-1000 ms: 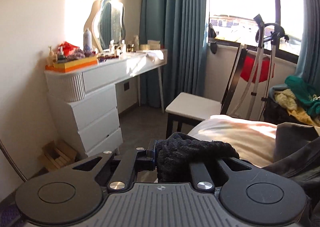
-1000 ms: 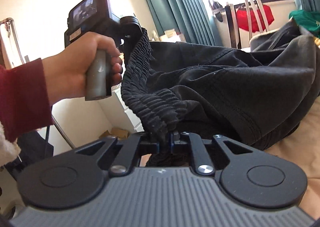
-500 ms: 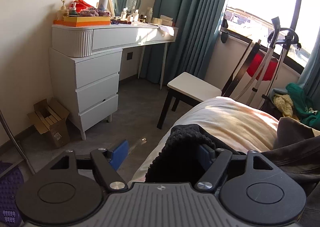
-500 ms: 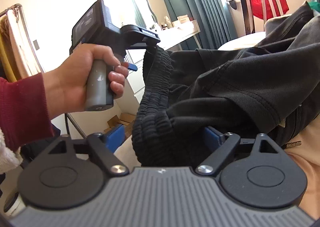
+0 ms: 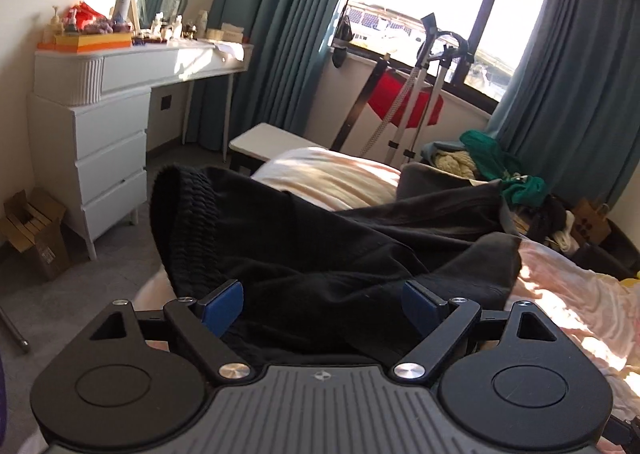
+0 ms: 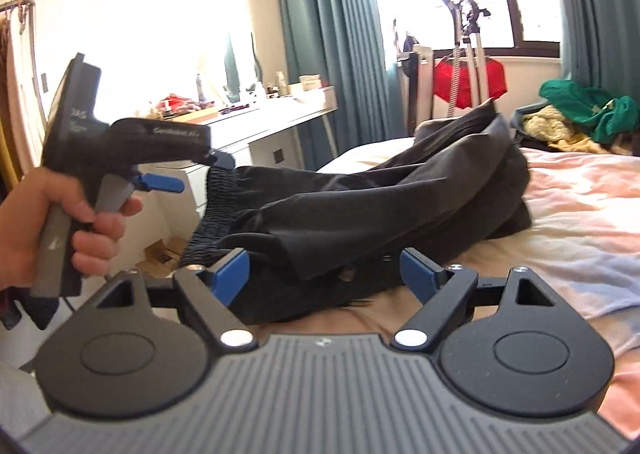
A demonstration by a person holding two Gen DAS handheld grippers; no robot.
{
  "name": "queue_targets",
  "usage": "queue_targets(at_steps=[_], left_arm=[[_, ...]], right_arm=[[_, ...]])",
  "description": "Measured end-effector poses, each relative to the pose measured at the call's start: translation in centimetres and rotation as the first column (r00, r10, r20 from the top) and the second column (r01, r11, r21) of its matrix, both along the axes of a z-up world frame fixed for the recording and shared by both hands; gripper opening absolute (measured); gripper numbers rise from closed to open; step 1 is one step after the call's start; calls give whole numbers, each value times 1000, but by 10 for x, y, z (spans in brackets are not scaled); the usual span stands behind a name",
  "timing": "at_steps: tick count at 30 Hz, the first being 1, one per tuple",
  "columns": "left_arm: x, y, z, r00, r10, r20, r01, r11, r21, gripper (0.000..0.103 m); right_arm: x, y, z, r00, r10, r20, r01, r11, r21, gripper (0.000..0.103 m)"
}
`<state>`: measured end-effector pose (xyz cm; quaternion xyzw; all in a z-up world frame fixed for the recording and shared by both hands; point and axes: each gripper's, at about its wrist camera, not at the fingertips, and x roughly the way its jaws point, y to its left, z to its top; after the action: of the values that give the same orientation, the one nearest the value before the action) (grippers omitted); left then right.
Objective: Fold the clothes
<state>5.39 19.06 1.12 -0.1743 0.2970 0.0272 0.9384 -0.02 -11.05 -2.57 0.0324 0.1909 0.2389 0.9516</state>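
Observation:
Black trousers with a ribbed elastic waistband lie crumpled on the peach bedsheet. My left gripper is open, its blue pads wide apart, and loose fabric lies between them unpinched. In the right wrist view the trousers stretch away across the bed, waistband at the near left edge. My right gripper is open too, with the cloth's near edge between its fingers. A hand holds the left gripper, open beside the waistband.
A white dressing table with drawers and a stool stand left of the bed. A garment steamer stand is by the window. A pile of green and yellow clothes sits at the far right. A cardboard box is on the floor.
Both grippers were shut on the lifted waistband, then opened. The trousers have dropped onto the bed and both grippers have drawn back from the cloth.

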Motion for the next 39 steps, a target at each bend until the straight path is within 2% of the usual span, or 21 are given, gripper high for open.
queue_targets(at_steps=[4,7,9,11,12,13,14,16,18,19,23,26,30,32,34,35,37,39], left_arm=[[16,-26,-32,988,-26,-151,-5,979,-205,86],[29,-34,-47,982,-4,-188,-39,974,-224,84],[34,-36,-53,986,7,-167,-48,969,-242,83],[39,-40,-55,992,-4,-127,-29,966,-256,68],[40,-45,-55,994,-7,-106,-19,970,-240,62],[40,-51,-55,996,-11,-85,-9,974,-224,48],[40,-56,-55,998,-15,-65,1,978,-208,28],[38,-69,-50,999,-35,-10,34,988,-152,7],[33,-83,-41,996,-70,56,74,994,-76,2],[26,-87,-34,991,-87,104,93,994,-62,2],[0,-95,-16,957,-184,223,211,972,-105,1],[-19,-102,-2,917,-249,312,301,945,-128,1],[-45,-111,16,845,-324,426,416,898,-142,2],[-49,-115,14,854,-339,395,408,907,-104,2],[-48,-118,9,894,-308,327,350,934,-77,2],[-44,-115,5,915,-281,291,317,945,-85,2],[-35,-101,-4,968,-166,187,192,972,-132,2],[-22,-84,-14,993,-83,79,96,979,-180,3]], right_arm=[[-11,-63,-4,993,-119,-3,119,993,17,84],[-11,-99,-16,976,-210,-64,215,973,83,84],[-7,-113,-22,959,-267,-94,279,949,145,84],[-3,-122,-25,936,-336,-109,352,913,207,86],[0,-125,-26,928,-354,-119,373,898,235,86],[3,-126,-27,929,-351,-118,370,892,259,86],[4,-128,-29,933,-343,-106,359,891,277,85],[9,-126,-34,936,-338,-99,352,901,253,85],[13,-123,-38,938,-334,-94,347,911,224,85],[15,-122,-41,939,-332,-91,344,915,209,85],[14,-112,-43,954,-285,-90,297,935,191,85],[7,-99,-41,970,-238,-44,242,955,172,85],[-5,-80,-40,985,-172,32,167,978,126,85],[-6,-73,-41,986,-161,40,156,983,100,84],[-4,-71,-45,986,-169,15,167,982,94,84],[-2,-72,-47,984,-176,-7,176,979,102,84],[3,-77,-53,980,-193,-51,198,973,122,84],[9,-82,-58,973,-211,-92,222,965,138,84]])
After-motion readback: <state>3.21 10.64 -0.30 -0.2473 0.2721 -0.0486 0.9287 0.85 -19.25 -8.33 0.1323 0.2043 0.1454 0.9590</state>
